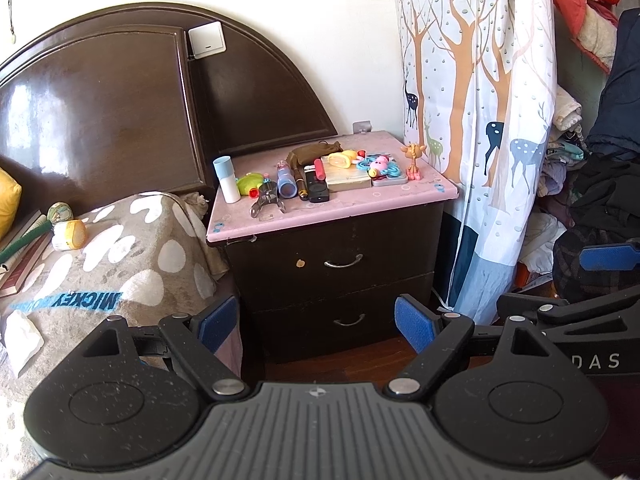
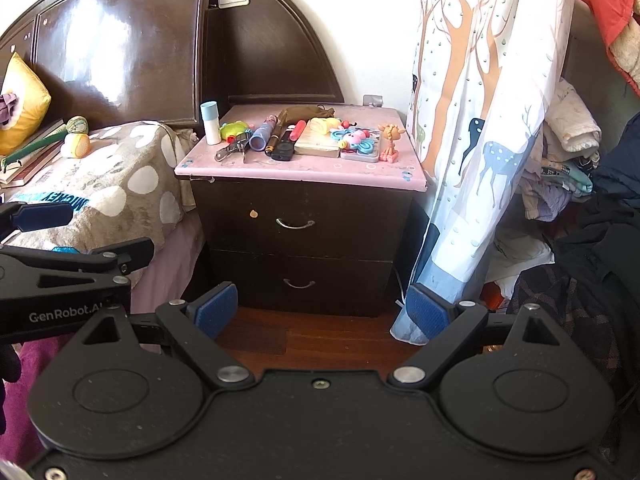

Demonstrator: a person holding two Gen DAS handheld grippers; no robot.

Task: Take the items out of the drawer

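Note:
A dark wooden nightstand (image 1: 336,240) (image 2: 300,216) stands between the bed and a curtain. Its upper drawer (image 1: 343,263) (image 2: 295,224) and lower drawer (image 1: 349,321) (image 2: 299,283) are both shut, each with a curved metal handle. My left gripper (image 1: 316,322) is open and empty, well short of the nightstand. My right gripper (image 2: 324,310) is open and empty, also short of it, above the floor. Each gripper shows at the edge of the other's view: the right one at the right of the left wrist view (image 1: 600,280), the left one at the left of the right wrist view (image 2: 60,240).
The pink nightstand top (image 1: 332,204) (image 2: 304,172) holds several small items: a white-blue bottle (image 1: 226,180), a black remote (image 1: 316,188), toys, a giraffe figure (image 1: 414,162). A bed with a spotted blanket (image 1: 120,260) lies left. A deer-print curtain (image 1: 480,120) hangs right, clothes beyond it.

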